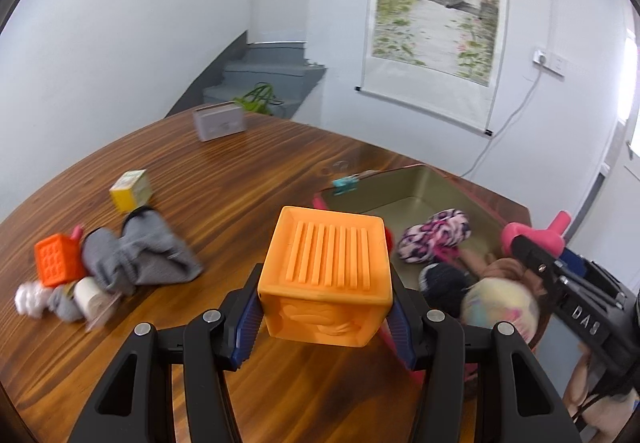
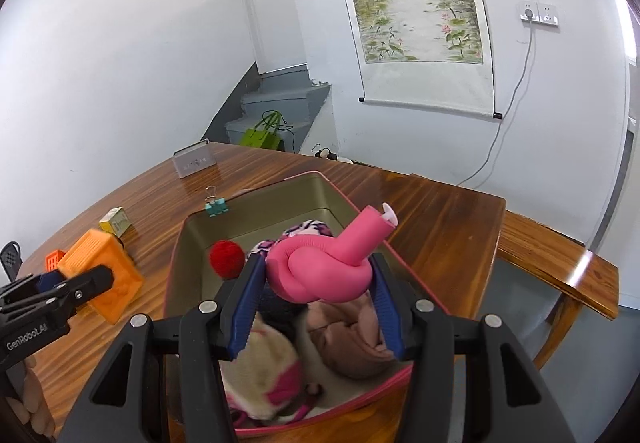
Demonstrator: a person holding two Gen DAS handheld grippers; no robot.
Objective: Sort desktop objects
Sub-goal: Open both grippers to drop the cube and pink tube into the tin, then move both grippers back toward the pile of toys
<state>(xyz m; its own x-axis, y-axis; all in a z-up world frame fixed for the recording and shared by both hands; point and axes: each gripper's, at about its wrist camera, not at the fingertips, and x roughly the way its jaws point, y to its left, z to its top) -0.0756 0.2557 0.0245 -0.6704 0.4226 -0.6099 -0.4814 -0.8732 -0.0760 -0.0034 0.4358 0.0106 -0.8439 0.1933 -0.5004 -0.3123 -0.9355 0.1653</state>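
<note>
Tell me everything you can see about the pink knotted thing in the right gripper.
The pink knotted toy looks like smooth, soft rubber: a thick tube tied into one chunky knot, with a straight end sticking up and away, capped by a small white tip. It is clamped at the knot between the blue pads of the right gripper, held above the open tray of fabric items, touching nothing else. In the left wrist view it shows at the right edge.

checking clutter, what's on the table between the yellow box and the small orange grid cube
A crumpled grey cloth lies between the yellow box and the small orange grid cube, seen in the left wrist view.
</note>
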